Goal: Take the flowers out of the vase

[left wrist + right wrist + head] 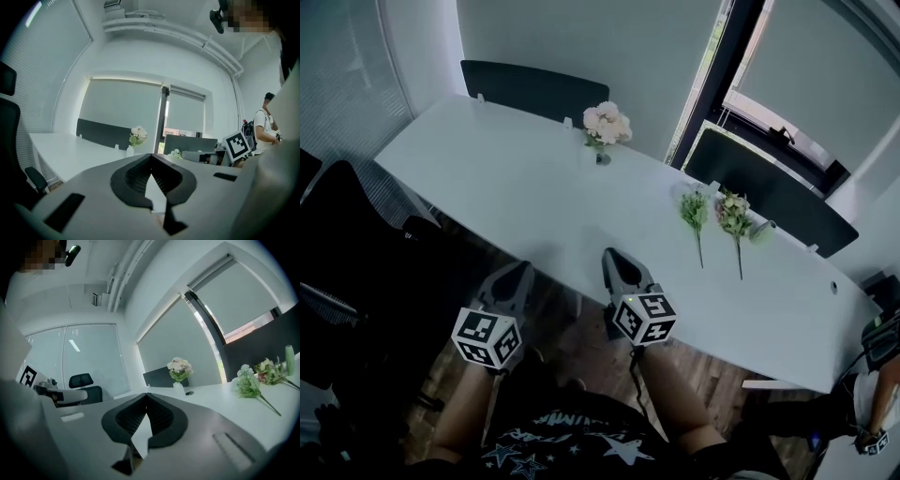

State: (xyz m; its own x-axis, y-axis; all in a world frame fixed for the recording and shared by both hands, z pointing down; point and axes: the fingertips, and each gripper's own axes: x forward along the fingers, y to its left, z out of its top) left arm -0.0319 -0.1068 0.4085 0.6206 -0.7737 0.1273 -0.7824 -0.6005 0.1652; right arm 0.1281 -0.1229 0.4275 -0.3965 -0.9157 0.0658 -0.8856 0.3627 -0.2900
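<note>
Over the long white table (pixel 506 187), the left gripper (pixel 512 283) and right gripper (pixel 623 270) are hovering at its near edge, both with jaws clenched together on nothing. The pink-and-white bouquet (pixel 607 123) is sitting in the small vase (pixel 603 157) at the far edge, well apart from them, and two loose flower stems (pixel 696 214) are lying flat to its right. The reach is seemingly only beginning: one gripper will need to cross the table, spread its jaws and pinch the bouquet's stalks just above the vase mouth.
</note>
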